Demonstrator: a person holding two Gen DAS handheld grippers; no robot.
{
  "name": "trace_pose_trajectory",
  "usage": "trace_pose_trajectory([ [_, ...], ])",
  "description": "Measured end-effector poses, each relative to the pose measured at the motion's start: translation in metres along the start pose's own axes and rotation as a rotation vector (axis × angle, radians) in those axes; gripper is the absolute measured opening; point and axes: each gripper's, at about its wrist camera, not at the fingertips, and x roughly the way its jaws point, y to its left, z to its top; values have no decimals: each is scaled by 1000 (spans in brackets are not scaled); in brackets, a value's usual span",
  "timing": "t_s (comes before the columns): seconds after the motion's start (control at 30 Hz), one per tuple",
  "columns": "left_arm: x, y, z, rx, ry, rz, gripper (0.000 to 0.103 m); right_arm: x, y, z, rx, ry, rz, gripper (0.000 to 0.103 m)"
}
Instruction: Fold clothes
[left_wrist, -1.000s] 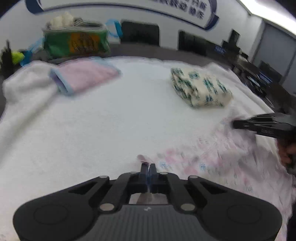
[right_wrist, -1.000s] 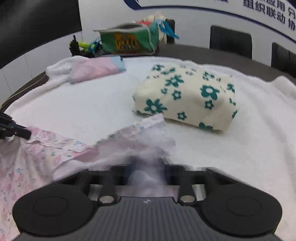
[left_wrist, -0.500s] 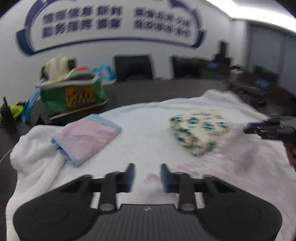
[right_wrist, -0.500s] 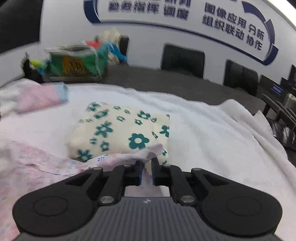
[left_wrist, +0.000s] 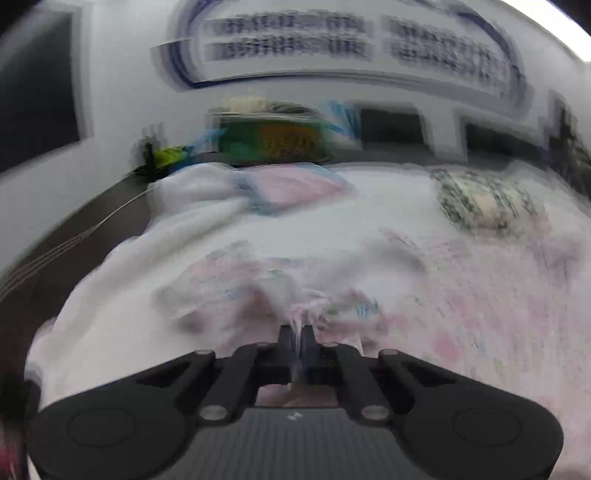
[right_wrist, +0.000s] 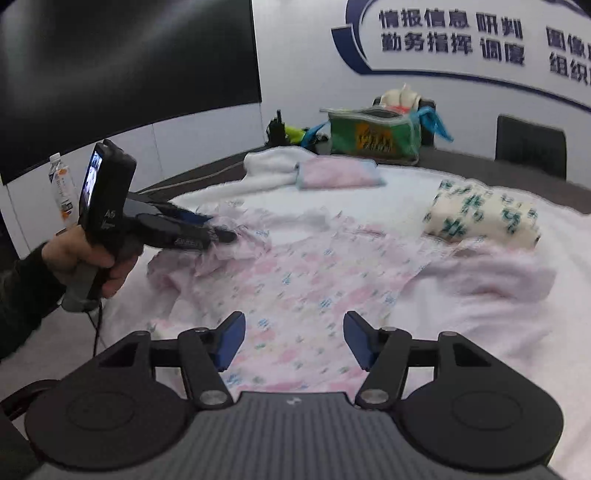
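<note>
the thin pink floral-print garment (right_wrist: 295, 280) lies spread and rumpled across the white fleecy blanket (right_wrist: 480, 325) that covers the dark tabletop (right_wrist: 461, 158). the left gripper (left_wrist: 295, 338) is pinched tight on a bunched edge of that garment, the cloth rising in a small ridge between its black fingers; from the right wrist view the same gripper (right_wrist: 225, 236) shows at the garment's left edge, held by a person's hand (right_wrist: 88, 258). the right gripper (right_wrist: 293, 341) hangs over the near part of the garment with its blue-padded jaws opening and nothing between them.

the step in hand looks like the start of a fold on this garment: one edge is taken, the other is not. the next move likely calls for the right gripper to drop onto the near hem and close on it, so both edges can be carried over together and the cloth stays flat.

further back sit a folded pink cloth with a blue border (right_wrist: 338, 175) and a folded cream cloth with teal flowers (right_wrist: 484, 216), apparently finished, and a green zip bag (right_wrist: 373, 134) beyond them.
</note>
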Motion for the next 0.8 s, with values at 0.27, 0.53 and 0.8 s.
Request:
trace_pose_trajectory([
  [0.27, -79, 78, -44, -374, -83, 180, 46, 9, -6, -29, 42, 45, -20, 60],
  [0.53, -123, 6, -38, 95, -216, -501, 74, -39, 10, -50, -182, -60, 22, 63],
  [0.8, -97, -69, -75, 606, -76, -697, 24, -72, -1, -81, -292, 21, -13, 53],
])
